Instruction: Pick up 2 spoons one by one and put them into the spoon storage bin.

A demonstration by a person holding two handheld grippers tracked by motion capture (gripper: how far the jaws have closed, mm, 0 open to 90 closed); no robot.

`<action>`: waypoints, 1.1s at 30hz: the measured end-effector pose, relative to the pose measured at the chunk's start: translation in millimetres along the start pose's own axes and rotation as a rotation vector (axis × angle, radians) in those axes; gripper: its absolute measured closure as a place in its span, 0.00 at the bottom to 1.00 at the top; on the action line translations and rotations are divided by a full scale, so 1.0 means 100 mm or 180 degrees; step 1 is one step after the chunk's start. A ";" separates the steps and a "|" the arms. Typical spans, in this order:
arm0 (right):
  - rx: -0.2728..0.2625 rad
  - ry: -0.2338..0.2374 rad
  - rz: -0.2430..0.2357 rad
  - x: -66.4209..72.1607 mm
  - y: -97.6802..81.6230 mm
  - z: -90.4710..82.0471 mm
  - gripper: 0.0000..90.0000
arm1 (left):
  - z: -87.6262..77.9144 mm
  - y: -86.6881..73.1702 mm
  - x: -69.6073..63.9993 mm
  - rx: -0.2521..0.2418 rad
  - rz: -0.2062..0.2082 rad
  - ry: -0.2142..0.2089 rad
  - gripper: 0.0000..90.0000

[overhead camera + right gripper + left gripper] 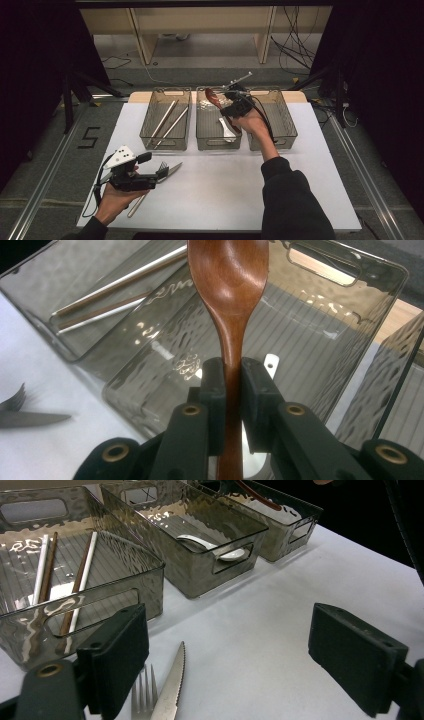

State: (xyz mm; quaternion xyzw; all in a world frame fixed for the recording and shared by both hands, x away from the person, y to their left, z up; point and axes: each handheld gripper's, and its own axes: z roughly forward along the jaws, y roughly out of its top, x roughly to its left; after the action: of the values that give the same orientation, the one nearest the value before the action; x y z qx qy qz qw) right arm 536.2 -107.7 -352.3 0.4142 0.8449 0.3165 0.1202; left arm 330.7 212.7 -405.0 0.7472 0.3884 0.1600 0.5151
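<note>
My right gripper (223,103) (232,385) is shut on the handle of a brown wooden spoon (213,96) (230,280). It holds the spoon over the middle bin (218,146) (165,375), bowl pointing away. A white spoon (227,131) (212,547) lies in that bin. At the front left of the table my left gripper (161,172) (235,655) is open. A fork (162,165) (144,695) and a serrated knife (172,171) (172,685) lie on the table just inside its left jaw.
Three grey see-through bins stand in a row at the back of the white table (225,190). The left bin (165,142) holds chopsticks (170,122) (75,580); the right bin (280,120) stands beside my right hand. A stick (136,205) lies under my left hand.
</note>
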 end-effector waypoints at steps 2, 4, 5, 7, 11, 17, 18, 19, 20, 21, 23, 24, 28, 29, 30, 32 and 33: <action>0.0007 -0.0012 0.0018 0.00 0.02 0.03 0.91 | 0.00 0.00 0.00 -0.0006 -0.0005 -0.0003 0.18; 0.0015 -0.0022 0.0030 -0.01 0.03 0.06 0.91 | 0.00 0.00 0.00 -0.0005 -0.0005 0.0000 0.18; 0.0020 -0.0039 0.0049 -0.01 0.04 0.07 0.91 | 0.00 0.00 0.00 -0.0006 -0.0005 0.0004 0.18; 0.0036 -0.0051 0.0081 -0.01 0.05 0.10 0.91 | 0.00 0.00 0.00 -0.0015 -0.0005 0.0006 0.18; 0.0081 -0.0113 0.0109 -0.02 0.06 0.17 0.91 | 0.00 0.00 0.00 -0.0001 0.0005 0.0007 0.18; 0.0122 -0.0137 0.0146 -0.03 0.06 0.24 0.91 | 0.00 0.00 0.00 0.0003 0.0008 0.0007 0.18; 0.0133 -0.0144 0.0143 -0.04 0.06 0.26 0.91 | 0.00 0.00 0.00 0.0003 0.0011 0.0006 0.18; 0.0150 -0.0164 0.0150 -0.04 0.06 0.27 0.91 | 0.00 0.00 0.00 0.0002 0.0012 0.0005 0.18; 0.0152 -0.0182 0.0156 -0.04 0.06 0.28 0.91 | 0.00 0.00 0.00 0.0000 0.0012 0.0005 0.17; 0.0154 -0.0176 0.0159 -0.04 0.06 0.29 0.91 | 0.00 0.00 0.01 -0.0002 0.0009 0.0006 0.18; 0.0167 -0.0178 0.0148 -0.03 0.06 0.31 0.91 | -0.01 0.00 0.01 -0.0002 0.0007 0.0006 0.18; 0.0181 -0.0176 0.0148 -0.03 0.06 0.32 0.91 | -0.01 0.00 0.01 -0.0003 0.0008 0.0006 0.18; 0.0231 -0.0238 0.0157 -0.02 0.06 0.37 0.88 | -0.01 0.00 0.01 -0.0004 0.0006 0.0004 0.18; 0.0224 -0.0242 0.0160 -0.02 0.06 0.38 0.84 | -0.01 0.00 0.01 -0.0004 0.0008 0.0003 0.18; 0.0208 -0.0212 0.0175 -0.02 0.06 0.39 0.82 | -0.01 0.01 0.01 -0.0005 0.0011 0.0005 0.18; 0.0194 -0.0189 0.0185 -0.02 0.06 0.39 0.81 | -0.01 0.00 0.01 -0.0006 0.0002 0.0003 0.18; 0.0183 -0.0172 0.0183 -0.01 0.06 0.39 0.80 | -0.01 0.00 0.01 -0.0004 0.0003 0.0005 0.18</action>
State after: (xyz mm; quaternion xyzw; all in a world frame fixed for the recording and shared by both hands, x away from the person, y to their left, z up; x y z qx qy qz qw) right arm 558.8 -89.2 -378.4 0.4500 0.8378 0.2841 0.1220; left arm 331.2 214.2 -404.4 0.7469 0.3884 0.1610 0.5151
